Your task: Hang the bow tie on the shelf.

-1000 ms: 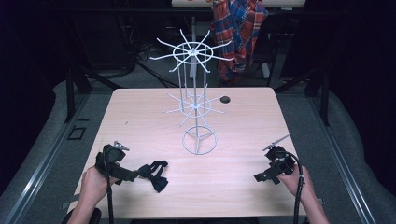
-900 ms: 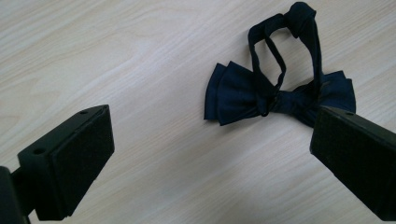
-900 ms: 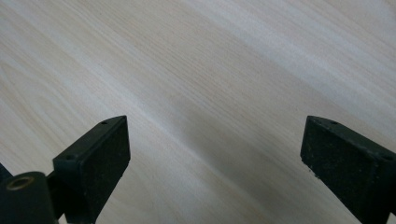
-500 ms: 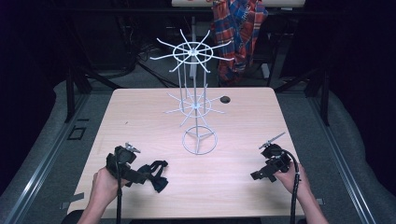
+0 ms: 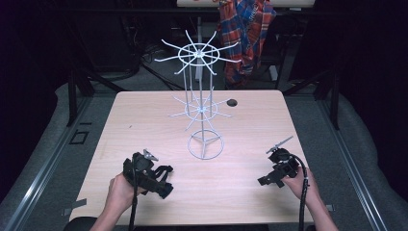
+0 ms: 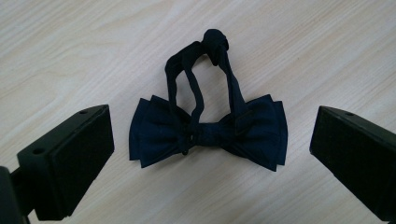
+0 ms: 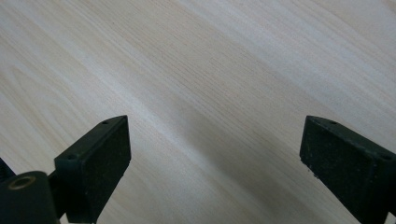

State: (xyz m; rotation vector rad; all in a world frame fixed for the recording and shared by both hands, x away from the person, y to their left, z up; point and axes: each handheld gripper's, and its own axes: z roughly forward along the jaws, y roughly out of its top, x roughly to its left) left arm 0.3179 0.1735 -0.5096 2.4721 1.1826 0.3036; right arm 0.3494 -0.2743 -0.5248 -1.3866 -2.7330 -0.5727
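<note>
left gripper (image 6: 210,154) spread wide over a flat dark navy bow tie (image 6: 210,130), strap looped above.

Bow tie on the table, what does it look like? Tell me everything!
The bow tie is dark navy, looks like soft cloth, with layered wings on both sides of a tight middle knot. A thin strap loops up behind it to a small bunched clasp. It lies flat on the pale wooden table, between the left gripper's open fingers, touching neither.

Light wood table (image 5: 144,125) carries a bow tie (image 6: 208,133) and wire rack (image 5: 202,110)
</note>
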